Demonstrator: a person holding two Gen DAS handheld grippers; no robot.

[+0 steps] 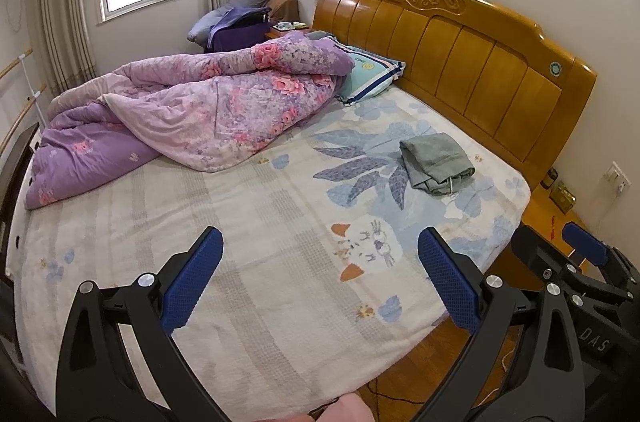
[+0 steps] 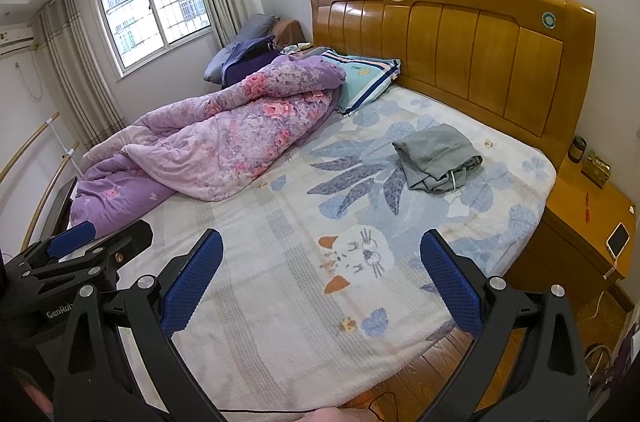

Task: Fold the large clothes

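A grey garment lies in a folded bundle on the bed near the headboard, at the right; it also shows in the right wrist view. My left gripper is open and empty, held above the near edge of the bed, well short of the garment. My right gripper is open and empty too, beside the left one over the same edge. The right gripper's body shows at the right of the left wrist view, and the left gripper's body at the left of the right wrist view.
The bed sheet has a leaf and cat print. A purple floral quilt is heaped on the far left half, with a pillow by the wooden headboard. A nightstand with a phone stands at right.
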